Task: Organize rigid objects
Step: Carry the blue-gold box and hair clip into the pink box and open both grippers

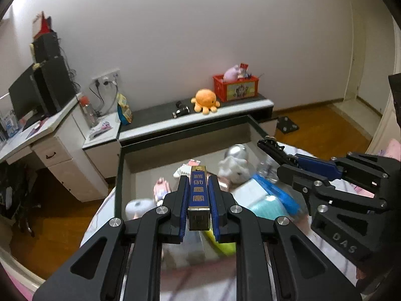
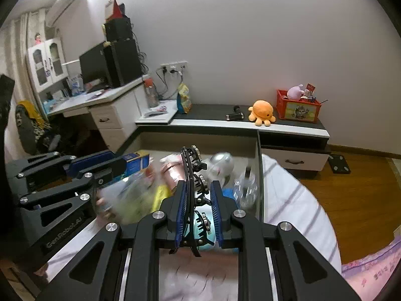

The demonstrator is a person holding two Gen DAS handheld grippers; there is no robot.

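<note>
My left gripper is shut on a long blue and gold box and holds it above an open drawer. In the right wrist view the same gripper sits at the left, with the box's end sticking out past it. My right gripper is shut on a black curved rim with metal jingles, like a tambourine. From the left wrist view that gripper is at the right and the rim pokes out of it. The blurred drawer holds several toys, a plastic bottle and a white plush.
Behind the drawer a low dark-topped cabinet carries an orange octopus plush, a red crate and a small black tool. A desk with a monitor stands at the left. Striped bedding and wooden floor lie to the right.
</note>
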